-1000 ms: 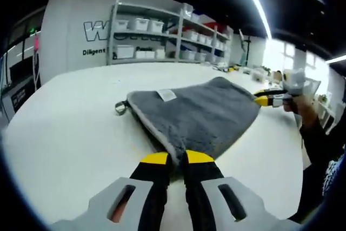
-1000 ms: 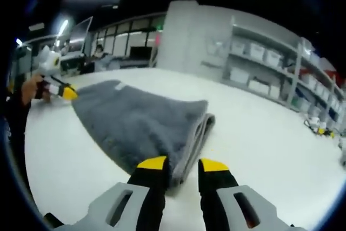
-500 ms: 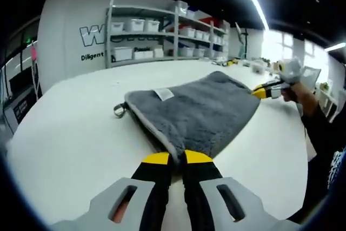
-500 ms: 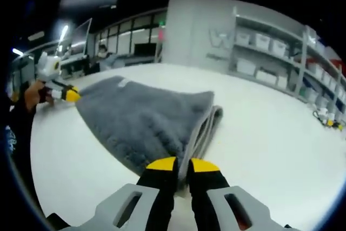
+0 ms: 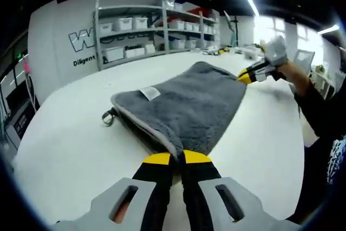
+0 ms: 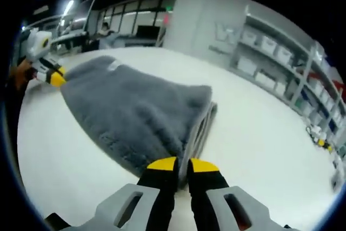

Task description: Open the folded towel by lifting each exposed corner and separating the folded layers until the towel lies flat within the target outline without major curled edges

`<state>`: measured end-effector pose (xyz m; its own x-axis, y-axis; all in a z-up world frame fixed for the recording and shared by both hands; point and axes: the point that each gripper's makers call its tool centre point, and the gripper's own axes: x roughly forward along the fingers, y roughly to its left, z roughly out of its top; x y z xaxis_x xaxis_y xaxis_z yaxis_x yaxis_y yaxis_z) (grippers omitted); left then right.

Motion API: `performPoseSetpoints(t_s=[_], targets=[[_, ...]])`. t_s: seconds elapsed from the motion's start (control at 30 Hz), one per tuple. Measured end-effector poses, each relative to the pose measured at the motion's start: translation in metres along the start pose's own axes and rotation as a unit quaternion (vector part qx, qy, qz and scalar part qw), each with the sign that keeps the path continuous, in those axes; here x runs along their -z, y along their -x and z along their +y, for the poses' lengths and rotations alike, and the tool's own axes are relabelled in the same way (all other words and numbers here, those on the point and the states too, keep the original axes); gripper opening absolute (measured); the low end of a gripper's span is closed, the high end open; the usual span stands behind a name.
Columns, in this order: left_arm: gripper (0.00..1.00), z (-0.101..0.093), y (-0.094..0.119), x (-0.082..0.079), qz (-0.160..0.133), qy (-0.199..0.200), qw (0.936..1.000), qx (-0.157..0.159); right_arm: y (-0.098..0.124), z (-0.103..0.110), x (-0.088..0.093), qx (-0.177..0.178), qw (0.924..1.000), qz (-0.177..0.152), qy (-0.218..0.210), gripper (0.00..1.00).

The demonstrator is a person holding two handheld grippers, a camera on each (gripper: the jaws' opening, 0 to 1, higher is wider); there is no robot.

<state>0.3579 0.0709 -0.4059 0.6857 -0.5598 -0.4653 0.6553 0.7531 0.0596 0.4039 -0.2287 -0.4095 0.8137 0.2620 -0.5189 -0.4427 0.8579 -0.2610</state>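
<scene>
Grey towel (image 5: 189, 104) on white table (image 5: 65, 150)

Each gripper, the left gripper (image 5: 173, 158) and the right gripper (image 6: 183, 165), has black fingers (image 5: 157, 179) capped in yellow, with pale grey slotted housings behind them. Behind the far gripper's fingers, a dark sleeve (image 5: 319, 114).

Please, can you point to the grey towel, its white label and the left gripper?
grey towel (image 5: 192, 98), left gripper view, middle of top layer.
white label (image 5: 147, 92), left gripper view, label's centre.
left gripper (image 5: 172, 158), left gripper view, between yellow tips.
</scene>
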Motion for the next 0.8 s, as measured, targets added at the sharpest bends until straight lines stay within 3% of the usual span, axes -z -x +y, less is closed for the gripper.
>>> performPoseSetpoints(t_s=[0.3,0.5,0.8], targets=[[0.04,-0.015,0.002,0.001,0.008,-0.029,0.9995,0.008,-0.014,-0.006,-0.005,0.010,0.9976,0.037,0.057,0.01],[0.04,-0.021,0.003,0.002,0.017,-0.064,0.9978,-0.002,-0.022,-0.007,-0.006,-0.024,0.9930,0.066,0.095,0.01],[0.03,-0.035,0.005,0.003,0.022,-0.069,0.9973,0.008,-0.037,-0.009,-0.012,-0.037,0.9868,0.099,0.123,0.01]])
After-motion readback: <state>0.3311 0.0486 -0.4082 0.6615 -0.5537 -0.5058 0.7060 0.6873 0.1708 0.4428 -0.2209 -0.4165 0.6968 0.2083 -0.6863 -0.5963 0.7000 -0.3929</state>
